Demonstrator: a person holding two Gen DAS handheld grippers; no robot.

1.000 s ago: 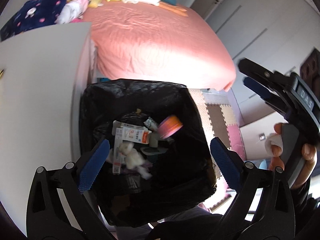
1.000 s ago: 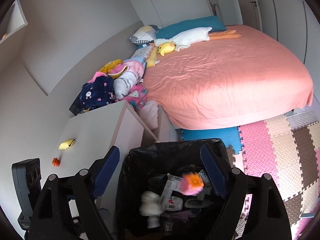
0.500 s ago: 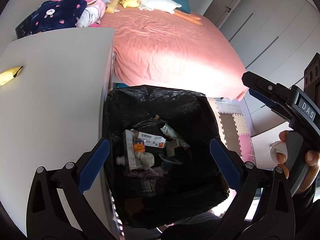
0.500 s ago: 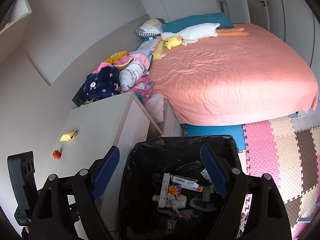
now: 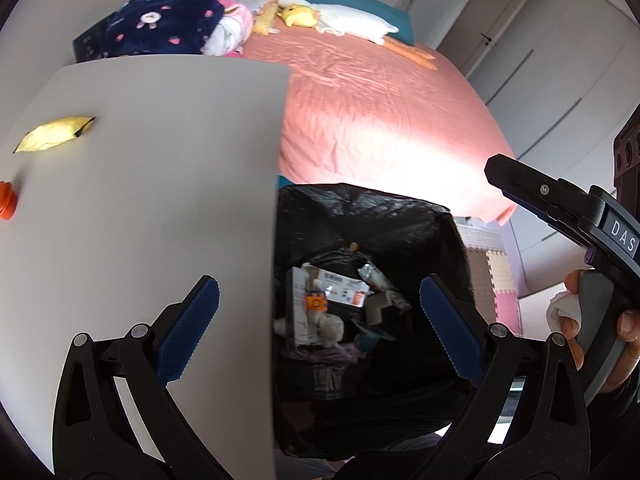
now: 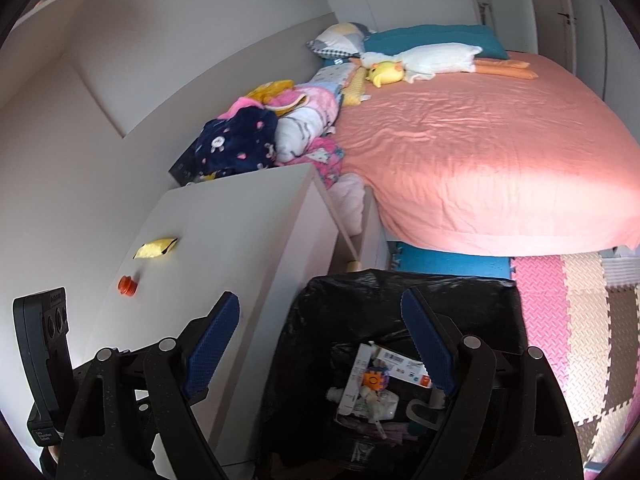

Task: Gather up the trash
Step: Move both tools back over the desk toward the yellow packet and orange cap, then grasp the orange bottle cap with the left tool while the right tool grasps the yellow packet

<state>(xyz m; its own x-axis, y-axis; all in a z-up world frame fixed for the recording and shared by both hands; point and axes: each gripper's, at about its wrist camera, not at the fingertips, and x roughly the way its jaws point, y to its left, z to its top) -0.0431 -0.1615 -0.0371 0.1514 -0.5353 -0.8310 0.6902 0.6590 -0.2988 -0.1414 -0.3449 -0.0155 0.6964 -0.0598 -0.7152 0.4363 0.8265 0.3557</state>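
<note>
Trash outstanding: yellow wrapper (image 6: 156,247), likely light, crinkly and slippery, best pinched at an edge, and orange cap (image 6: 127,284), small and rigid, both on desk (image 6: 224,232) beside bin (image 6: 400,292); left hand-held gripper (image 5: 316,330) and right hand-held gripper (image 6: 320,346) spread, empty.

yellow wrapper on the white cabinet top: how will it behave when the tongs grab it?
The yellow wrapper looks crumpled and thin, so probably light and floppy, likely to crush flat. It lies low on the smooth cabinet top, so it may skid if nudged.
</note>
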